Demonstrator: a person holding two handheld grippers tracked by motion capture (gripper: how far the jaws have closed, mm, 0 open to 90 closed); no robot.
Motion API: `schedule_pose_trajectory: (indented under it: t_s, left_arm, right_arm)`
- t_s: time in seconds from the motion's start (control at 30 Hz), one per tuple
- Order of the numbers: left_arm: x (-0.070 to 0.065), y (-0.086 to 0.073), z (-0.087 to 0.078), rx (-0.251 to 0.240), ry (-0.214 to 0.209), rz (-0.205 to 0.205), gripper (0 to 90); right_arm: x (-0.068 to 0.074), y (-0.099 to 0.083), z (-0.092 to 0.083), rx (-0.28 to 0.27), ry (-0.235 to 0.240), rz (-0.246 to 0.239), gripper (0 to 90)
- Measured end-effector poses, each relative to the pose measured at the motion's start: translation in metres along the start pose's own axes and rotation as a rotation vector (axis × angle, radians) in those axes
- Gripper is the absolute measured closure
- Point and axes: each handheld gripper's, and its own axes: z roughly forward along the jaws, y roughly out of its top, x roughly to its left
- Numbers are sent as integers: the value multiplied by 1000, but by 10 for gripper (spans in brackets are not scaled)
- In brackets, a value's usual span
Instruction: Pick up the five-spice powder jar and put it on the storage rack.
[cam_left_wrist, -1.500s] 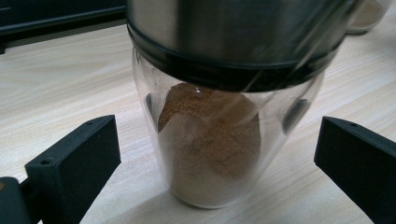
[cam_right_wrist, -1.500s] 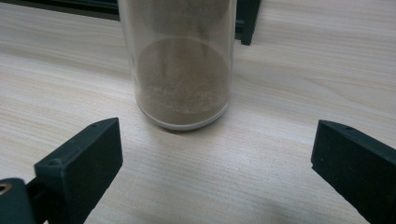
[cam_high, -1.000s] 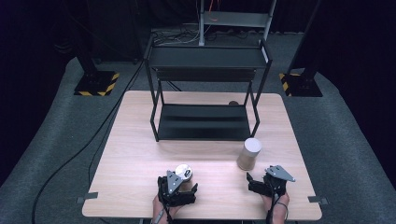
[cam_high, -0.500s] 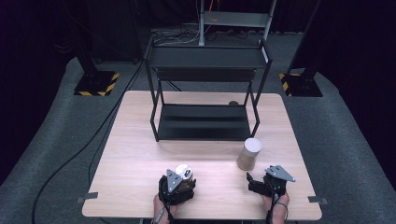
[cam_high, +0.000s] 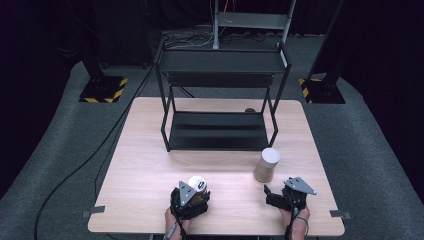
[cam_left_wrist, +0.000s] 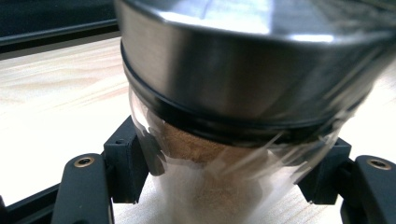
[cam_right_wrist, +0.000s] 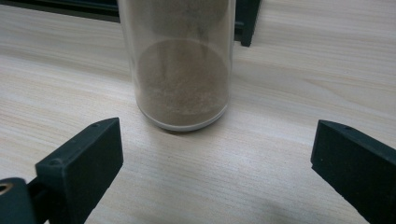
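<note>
Two jars on worktop (cam_high: 150, 165), one per claw. Item one: clear jar with steel lid (cam_left_wrist: 243, 70), brown powder inside, upright near front edge, left of centre; also seen from above as jar (cam_high: 197, 184). Pinched by left claw (cam_high: 190, 197), black pads (cam_left_wrist: 123, 163) pressed against glass on both sides below lid; jaws just closed onto it. Item two: clear cylindrical container (cam_right_wrist: 182, 65), tan powder within, pale flat top, upright to right of centre; same container (cam_high: 266, 165) in high view. Not gripped. Right claw (cam_high: 280, 196) spread wide, resting just in front of container, jaw tips (cam_right_wrist: 84, 163) apart from it on either side and short of its base. Behind both: black two-tier metal rack (cam_high: 220, 100) at back half of worktop, shelves bare. Small brown object (cam_high: 249, 110) beside rack's right rear leg, too small to identify.
</note>
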Motion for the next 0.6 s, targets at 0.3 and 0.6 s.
schedule_pose_trajectory:
  t_s: [0.3, 0.6]
  left_arm:
    - [0, 4, -1, -7, 4, 0, 305]
    - [0, 9, -2, -16, 11, 10, 305]
  right_arm:
    - [0, 1, 0, 4, -1, 0, 14]
    - [1, 1, 0, 5, -2, -1, 14]
